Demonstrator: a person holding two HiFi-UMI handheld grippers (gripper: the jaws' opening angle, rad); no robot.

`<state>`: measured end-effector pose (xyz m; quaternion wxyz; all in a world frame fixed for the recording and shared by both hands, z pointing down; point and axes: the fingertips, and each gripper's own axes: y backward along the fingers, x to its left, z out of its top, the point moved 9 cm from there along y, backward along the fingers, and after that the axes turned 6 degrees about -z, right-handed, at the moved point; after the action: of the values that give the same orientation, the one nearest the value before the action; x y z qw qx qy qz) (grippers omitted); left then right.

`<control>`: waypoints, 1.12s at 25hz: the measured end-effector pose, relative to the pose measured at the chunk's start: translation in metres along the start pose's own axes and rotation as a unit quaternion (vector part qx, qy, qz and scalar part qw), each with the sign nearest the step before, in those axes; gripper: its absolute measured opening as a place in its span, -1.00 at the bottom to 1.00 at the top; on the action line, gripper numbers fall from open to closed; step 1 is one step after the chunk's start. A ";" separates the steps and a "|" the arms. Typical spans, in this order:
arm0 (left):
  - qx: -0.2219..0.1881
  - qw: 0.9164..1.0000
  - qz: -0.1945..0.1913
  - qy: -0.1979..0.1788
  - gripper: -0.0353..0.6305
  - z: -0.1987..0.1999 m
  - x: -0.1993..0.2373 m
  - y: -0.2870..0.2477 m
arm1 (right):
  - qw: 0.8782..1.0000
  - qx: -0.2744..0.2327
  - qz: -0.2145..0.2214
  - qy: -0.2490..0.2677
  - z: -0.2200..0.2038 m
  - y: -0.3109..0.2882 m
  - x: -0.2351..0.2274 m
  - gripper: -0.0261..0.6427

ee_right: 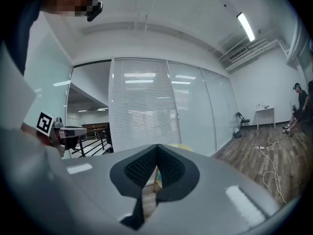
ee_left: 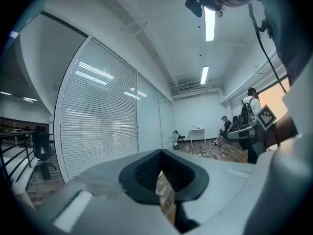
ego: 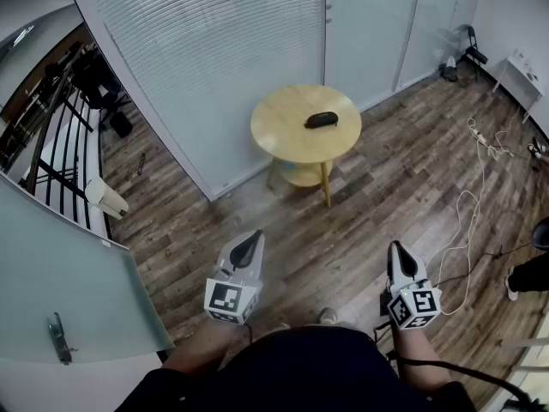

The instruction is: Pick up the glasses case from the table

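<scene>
Nearest to me, low in the head view, both tools are held out ahead of my body, well apart from each other and pointing roughly level. The left hand-held gripper (ego: 255, 238) has its jaws closed tip to tip, and its own view (ee_left: 160, 152) shows the dark ribbed pads meeting at the front with nothing caught between them. The right hand-held gripper (ego: 399, 249) is closed as well; in its own view (ee_right: 157, 147) the pads touch at the tip and hold nothing. Each tool carries its marker cube at the back, close to my hands.

Beyond the tips lies a stretch of wooden plank floor (ego: 343, 239). A white cable (ego: 467, 213) winds loosely across it on my right. At the right edge a person's leg and shoe (ego: 525, 279) reach into the picture.

Farther ahead, between the lines of the two tools, stands a small round wooden surface (ego: 287, 140) with a lower shelf under it. The glasses case (ego: 321, 119), dark and oblong, lies flat on its top, toward the far right part, well away from both tools. From the right gripper view the pale yellow rim of the surface (ee_right: 184, 147) peeks over the jaws.

Behind it runs a glass wall with white blinds (ego: 214, 50). In the far right corner are a folding chair (ego: 473, 55) and a white desk (ego: 523, 73).
</scene>
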<state>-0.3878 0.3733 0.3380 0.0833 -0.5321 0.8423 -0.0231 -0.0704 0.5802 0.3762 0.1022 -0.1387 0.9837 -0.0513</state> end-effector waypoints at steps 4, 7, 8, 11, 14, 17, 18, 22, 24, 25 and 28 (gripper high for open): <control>-0.007 1.000 0.005 0.008 -0.88 0.000 -0.002 -0.014 | 1.000 0.001 0.002 0.001 0.003 -0.005 -0.012 -0.90; -0.006 1.000 0.003 0.011 -0.88 -0.001 -0.004 -0.022 | 1.000 0.002 -0.002 -0.003 0.003 -0.005 -0.020 -0.90; -0.006 1.000 0.002 0.009 -0.88 -0.001 -0.005 -0.025 | 1.000 0.003 -0.002 -0.003 0.004 -0.007 -0.023 -0.90; -0.009 1.000 0.003 0.006 -0.88 0.002 -0.010 -0.034 | 1.000 0.007 -0.001 -0.002 0.005 -0.009 -0.032 -0.90; -0.003 1.000 0.008 0.010 -0.88 0.000 -0.014 -0.045 | 1.000 -0.003 -0.004 -0.013 0.005 -0.011 -0.042 -0.90; -0.009 1.000 0.014 0.016 -0.88 0.004 -0.018 -0.057 | 1.000 -0.009 -0.013 -0.027 0.005 -0.016 -0.057 -0.90; -0.013 1.000 0.016 0.016 -0.88 0.006 -0.022 -0.061 | 1.000 -0.003 -0.011 -0.028 0.005 -0.018 -0.063 -0.90; -0.021 0.999 0.031 0.010 -0.88 0.012 -0.032 -0.076 | 1.000 0.014 0.008 -0.016 0.007 -0.033 -0.082 -0.90; -0.021 0.999 0.041 0.017 -0.88 0.011 -0.036 -0.081 | 1.000 0.017 0.009 -0.016 0.006 -0.040 -0.090 -0.90; -0.019 0.999 0.042 0.021 -0.88 0.011 -0.038 -0.083 | 1.000 0.020 0.007 -0.021 0.005 -0.043 -0.093 -0.90; -0.007 0.999 0.030 0.028 -0.88 0.006 -0.040 -0.091 | 0.999 0.031 0.007 -0.031 0.003 -0.059 -0.097 -0.90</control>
<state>-0.2885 0.3698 0.3480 0.0565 -0.5060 0.8602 -0.0295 0.0368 0.5512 0.3989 0.1374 -0.1301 0.9790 -0.0763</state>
